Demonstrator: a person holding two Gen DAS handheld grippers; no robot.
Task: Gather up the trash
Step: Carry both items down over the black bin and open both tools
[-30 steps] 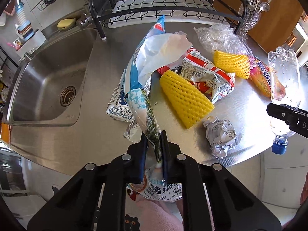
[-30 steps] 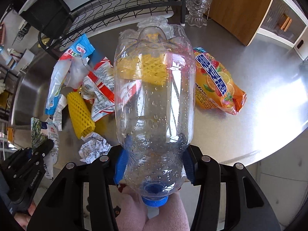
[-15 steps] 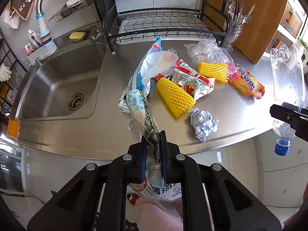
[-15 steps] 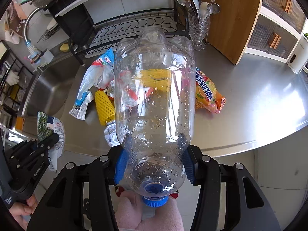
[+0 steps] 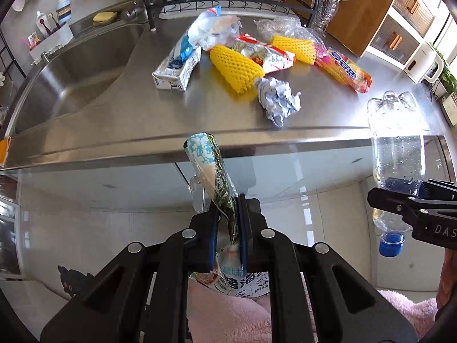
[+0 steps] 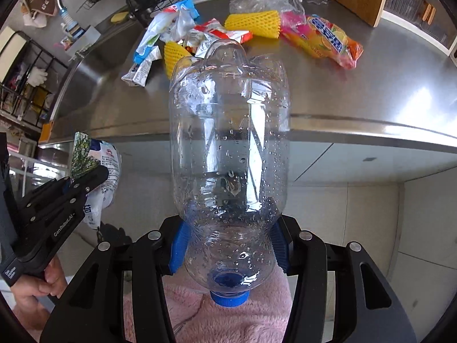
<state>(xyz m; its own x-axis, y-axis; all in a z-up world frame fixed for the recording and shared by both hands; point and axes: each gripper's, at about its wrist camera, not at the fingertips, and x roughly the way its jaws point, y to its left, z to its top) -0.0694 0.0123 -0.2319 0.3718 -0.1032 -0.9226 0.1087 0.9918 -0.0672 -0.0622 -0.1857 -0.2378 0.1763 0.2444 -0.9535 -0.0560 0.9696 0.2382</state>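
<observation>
Both tools now back below desk edge. Left tool clamps snack wrapper; right tool clamps plastic bottle. Carry step; next: find bin, release.

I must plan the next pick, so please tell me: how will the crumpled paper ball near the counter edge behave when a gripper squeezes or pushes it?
The crumpled paper ball looks light and probably compresses when squeezed, since its creased folds are loose. Its irregular, lumpy shape suggests it would slide or tumble briefly on the smooth steel counter rather than roll far. A light push could send it over the nearby edge.

Clear plastic bottle, brushed steel counter, glossy wrapper.
</observation>
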